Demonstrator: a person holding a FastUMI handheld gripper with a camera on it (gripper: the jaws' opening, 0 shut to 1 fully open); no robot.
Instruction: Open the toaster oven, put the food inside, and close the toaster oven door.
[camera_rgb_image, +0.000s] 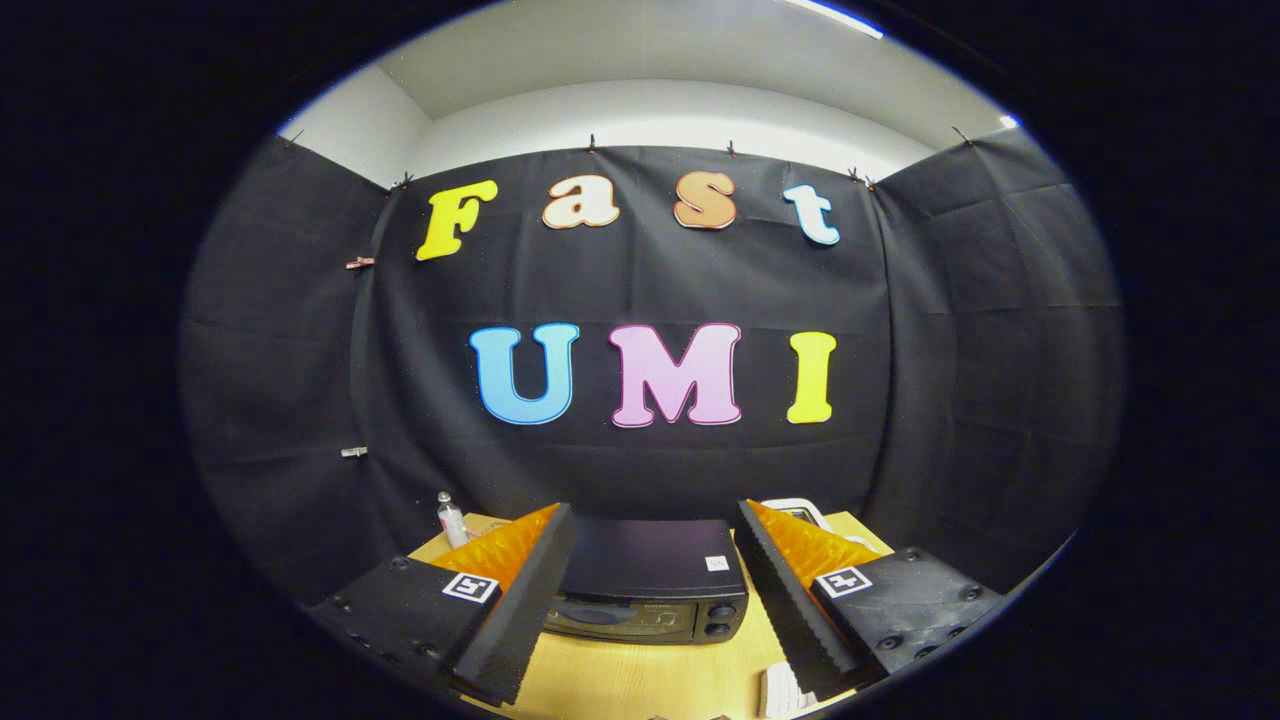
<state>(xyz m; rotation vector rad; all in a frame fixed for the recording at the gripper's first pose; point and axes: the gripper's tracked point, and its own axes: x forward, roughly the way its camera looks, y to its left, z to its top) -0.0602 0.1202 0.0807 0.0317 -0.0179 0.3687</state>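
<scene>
A black toaster oven (648, 580) stands on the wooden table (640, 675), seen from above and in front, with its door shut and two knobs (722, 619) at its right front. My gripper (655, 520) hovers high above the table with its fingers wide apart and nothing between them. The oven lies beyond and between the two fingers. A pale ridged object (780, 692), perhaps the food, lies on the table by the right finger, partly hidden.
A small clear bottle (451, 518) stands at the table's far left corner. A white object (800, 510) peeks out behind the right finger, beyond the oven. Black cloth walls close the booth on three sides.
</scene>
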